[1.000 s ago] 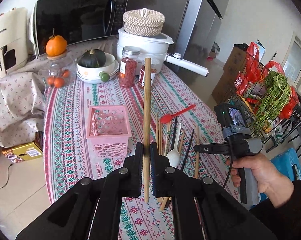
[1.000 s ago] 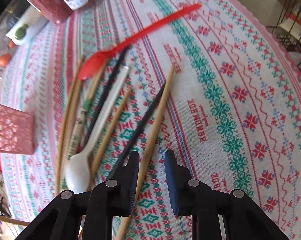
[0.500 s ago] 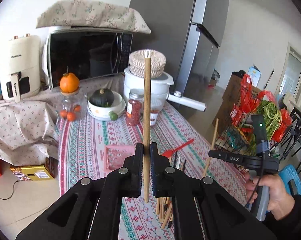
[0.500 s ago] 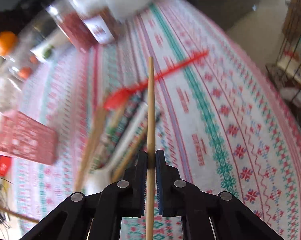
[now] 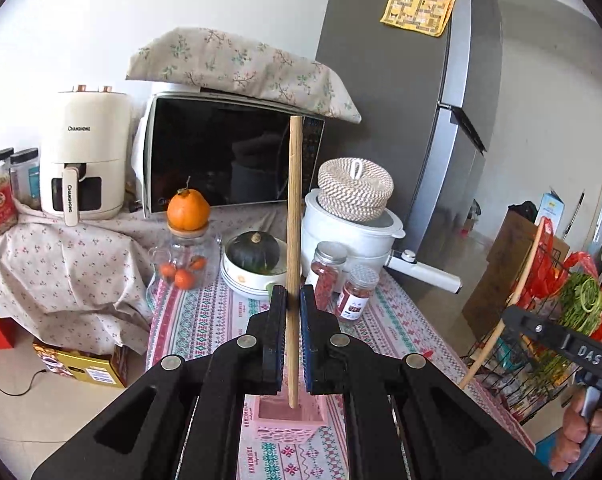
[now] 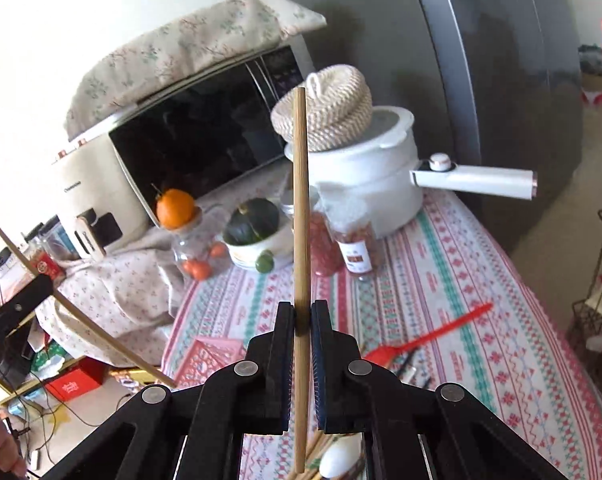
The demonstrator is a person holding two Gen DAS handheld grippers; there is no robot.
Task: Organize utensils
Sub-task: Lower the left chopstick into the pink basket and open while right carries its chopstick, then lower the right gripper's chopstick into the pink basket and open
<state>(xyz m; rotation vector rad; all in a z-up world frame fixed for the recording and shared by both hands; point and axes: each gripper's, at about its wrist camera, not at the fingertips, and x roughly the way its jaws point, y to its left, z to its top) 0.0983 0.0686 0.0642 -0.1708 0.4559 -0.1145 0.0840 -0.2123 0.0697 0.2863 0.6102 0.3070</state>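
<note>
1. Bamboo is now in both hands: the right gripper, whose jaws stood apart over the utensil pile a second ago, has closed on a bamboo chopstick and lifted it clear of the tabletop.
2. The left gripper has kept its jaws clamped on its own chopstick throughout, and has risen and moved so that the stick's lower tip now hangs over the pink basket, seen just beneath the jaws in the left wrist view.
3. My reading: one stick is ready to drop into the basket and a second is on its way, so the sorting is under way but far from finished.
4. Both sticks are plain, pale tan, straight and round, each held upright near its lower third with most of its length standing above the jaws.
5. The rest of the utensils remain on the striped cloth: a red spoon lies flat to the right, and a white spoon with more chopsticks shows at the bottom edge of the right wrist view, partly hidden by the gripper.
6. In the right wrist view the basket appears as a pink lattice just left of the jaws.
</note>
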